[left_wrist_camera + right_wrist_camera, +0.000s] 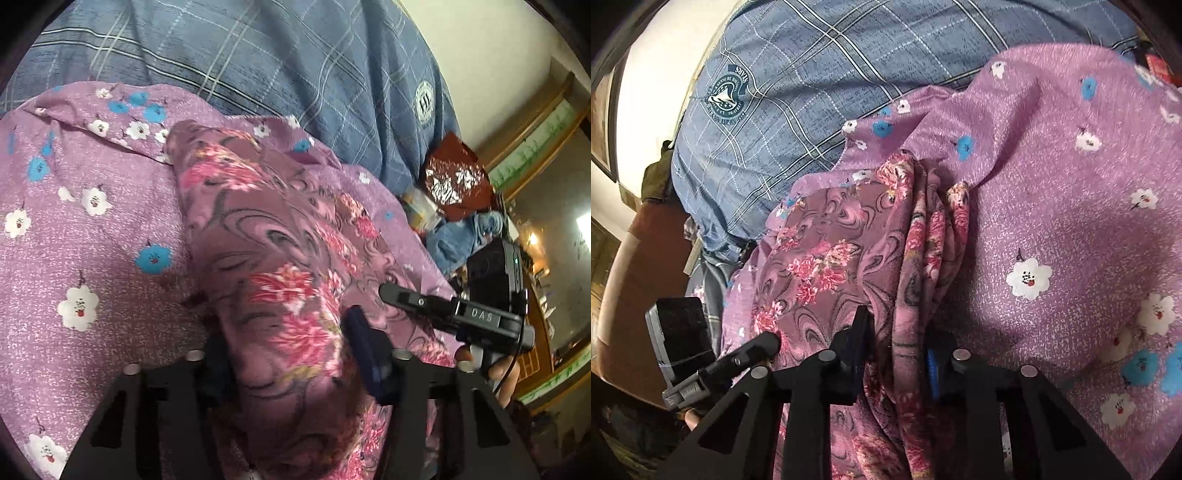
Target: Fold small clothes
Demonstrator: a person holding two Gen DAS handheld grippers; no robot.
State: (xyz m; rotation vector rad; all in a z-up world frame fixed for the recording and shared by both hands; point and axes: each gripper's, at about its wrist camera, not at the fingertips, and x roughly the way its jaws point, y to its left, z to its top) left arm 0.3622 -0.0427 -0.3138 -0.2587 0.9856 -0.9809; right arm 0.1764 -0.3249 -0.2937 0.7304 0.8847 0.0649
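1. My left gripper (291, 369) and right gripper (897, 354) each clench a bunched fold of the rose-print garment (273, 236), which lies on the purple flowered sheet (74, 206).
2. The garment looks light, limp and slippery; I judge its hems the best place to hold.
3. "DAS" marks the other gripper's body; the crest (726, 98) on the blue plaid bedding (798, 74) is illegible.

A home bedroom. A purple flowered bedsheet (74, 236) covers the frame's left, a blue plaid pillow (258, 55) lies along the top, and wooden furniture (535, 122) under warm lamplight fills the right edge.
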